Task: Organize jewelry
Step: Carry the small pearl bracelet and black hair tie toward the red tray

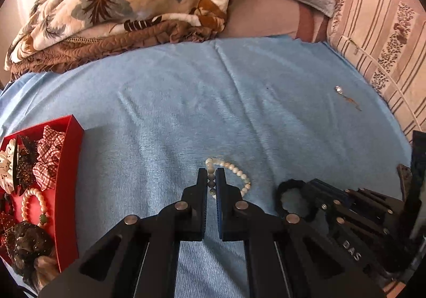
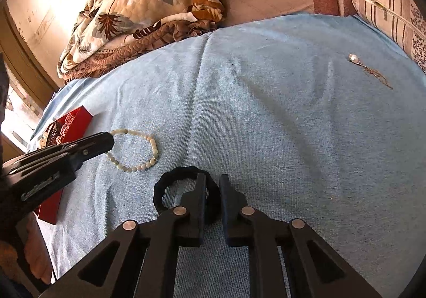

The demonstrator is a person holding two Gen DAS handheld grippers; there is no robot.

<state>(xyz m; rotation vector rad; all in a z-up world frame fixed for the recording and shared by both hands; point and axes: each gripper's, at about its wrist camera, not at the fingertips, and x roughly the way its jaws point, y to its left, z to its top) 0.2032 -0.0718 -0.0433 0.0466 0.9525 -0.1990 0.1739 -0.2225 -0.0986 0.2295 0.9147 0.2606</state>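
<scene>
Left tongs (image 1: 212, 174): clamped on one side of a loop bracelet of pale white and grey beads (image 1: 234, 169), the beads pinched between the two black fingers.
Beaded bracelet: the rest of the loop lies on the cloth, curving away to the right of the fingertips.
Right tongs (image 2: 212, 180): nearly together, one strand of a black fabric hair tie (image 2: 170, 181) passing between the fingers; whether the pads press on it I cannot tell.
Black hair tie: lies flat on the cloth, just beside the bracelet.
Surface: a light blue cloth (image 1: 186, 101) spread over a bed.
Red box (image 1: 69, 165): open cardboard box at the left edge of the cloth, holding checked and dark scrunchies and a pearl bracelet.
Pearl drop earring with a thin chain (image 2: 355, 59): alone on the cloth, far right, well apart from both tongs.
Beyond the cloth: a leaf-print quilt (image 1: 119, 0) and a striped pillow (image 1: 378, 40).
</scene>
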